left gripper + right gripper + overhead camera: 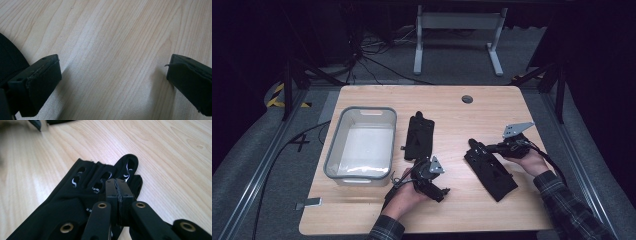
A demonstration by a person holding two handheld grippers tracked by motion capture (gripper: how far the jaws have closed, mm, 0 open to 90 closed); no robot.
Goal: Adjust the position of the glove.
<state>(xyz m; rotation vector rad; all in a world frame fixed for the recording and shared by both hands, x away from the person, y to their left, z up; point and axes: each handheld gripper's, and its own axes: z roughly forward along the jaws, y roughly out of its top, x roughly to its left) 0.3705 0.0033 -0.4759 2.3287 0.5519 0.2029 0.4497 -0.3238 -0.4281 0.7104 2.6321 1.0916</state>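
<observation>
A black fabric piece with cut-out holes (pixel 492 172) (pixel 75 202) lies on the right half of the wooden table (pixel 462 115). My right gripper (pixel 474 145) (pixel 117 187) reaches in from the right over its far end. Its jaws are pressed together and seem to pinch that end of the fabric. A second black fabric piece (pixel 419 137) lies flat at the table's middle. My left gripper (pixel 441 191) (pixel 113 77) rests low near the front edge, open, with only bare wood between its pads. Dark fabric (pixel 10 62) shows at the left edge of the left gripper view.
A grey plastic bin (pixel 334 145) stands on the left part of the table, next to the middle piece. A round cable hole (pixel 467 99) sits near the far edge. Bare wood lies between the two pieces and along the far side.
</observation>
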